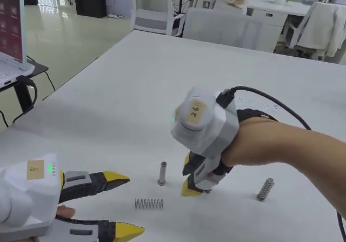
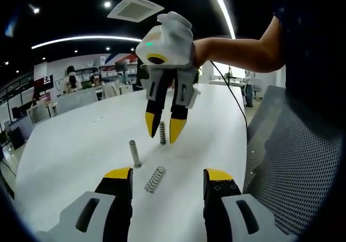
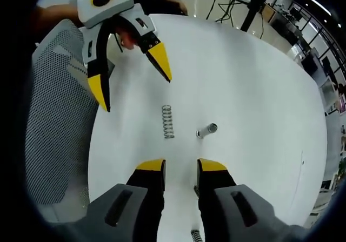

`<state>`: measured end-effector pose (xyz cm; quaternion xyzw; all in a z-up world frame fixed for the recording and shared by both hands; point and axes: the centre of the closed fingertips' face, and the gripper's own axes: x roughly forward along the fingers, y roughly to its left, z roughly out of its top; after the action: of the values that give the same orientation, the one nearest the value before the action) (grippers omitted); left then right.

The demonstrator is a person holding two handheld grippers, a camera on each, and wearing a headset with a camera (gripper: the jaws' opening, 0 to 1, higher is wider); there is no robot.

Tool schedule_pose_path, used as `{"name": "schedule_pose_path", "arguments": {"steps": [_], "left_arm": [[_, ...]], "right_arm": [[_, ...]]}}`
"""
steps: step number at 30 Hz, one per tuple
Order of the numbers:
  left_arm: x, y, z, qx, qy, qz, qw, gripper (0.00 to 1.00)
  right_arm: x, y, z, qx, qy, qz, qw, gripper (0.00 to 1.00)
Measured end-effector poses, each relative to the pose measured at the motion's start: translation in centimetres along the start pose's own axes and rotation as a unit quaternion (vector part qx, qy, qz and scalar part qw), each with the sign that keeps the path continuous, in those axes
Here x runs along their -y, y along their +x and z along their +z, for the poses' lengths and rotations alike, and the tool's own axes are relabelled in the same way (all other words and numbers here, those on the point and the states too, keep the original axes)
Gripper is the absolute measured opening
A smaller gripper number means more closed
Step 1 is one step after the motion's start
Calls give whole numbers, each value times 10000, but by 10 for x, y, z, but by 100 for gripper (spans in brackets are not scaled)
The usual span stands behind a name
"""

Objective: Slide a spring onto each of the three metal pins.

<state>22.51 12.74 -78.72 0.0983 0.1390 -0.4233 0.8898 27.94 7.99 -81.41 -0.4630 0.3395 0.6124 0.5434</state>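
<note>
Little looks done: the smooth steel pin (image 1: 162,173) stands bare at low centre of the head view, and a fine wire spring (image 1: 148,203) lies flat just below it on the matte white worktop (image 1: 108,107). A second spring (image 1: 265,189) stands tilted at lower right; whether it sheathes a pin I cannot tell. The left hand-held gripper (image 1: 134,205) gapes wide and empty, and the right hand-held gripper (image 1: 192,190) is narrowly parted, apparently empty.

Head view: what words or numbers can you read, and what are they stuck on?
"26": handwritten on the tan sticker on top of the right gripper; anything after those digits is unclear.
Small label on the left gripper: one handwritten mark, too blurred to read.
Red screen at the left edge: its writing is too small to read.
</note>
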Motion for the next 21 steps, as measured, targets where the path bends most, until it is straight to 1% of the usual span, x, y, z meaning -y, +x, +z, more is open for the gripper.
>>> {"name": "schedule_pose_path", "arguments": {"steps": [5,7,14,21], "left_arm": [[0,-1,-1,-2,-4,11,10000,47],[0,-2,-1,-10,-3,14,10000,47],[0,-4,-4,-21,-20,35,10000,47],[-1,-6,-6,-30,-41,68,10000,47]], "right_arm": [[-8,7,7,26,-74,93,9999,21],[-10,10,11,71,-93,123,9999,20],[-17,22,20,97,-163,245,9995,19],[-17,32,20,86,-175,306,9993,17]]}}
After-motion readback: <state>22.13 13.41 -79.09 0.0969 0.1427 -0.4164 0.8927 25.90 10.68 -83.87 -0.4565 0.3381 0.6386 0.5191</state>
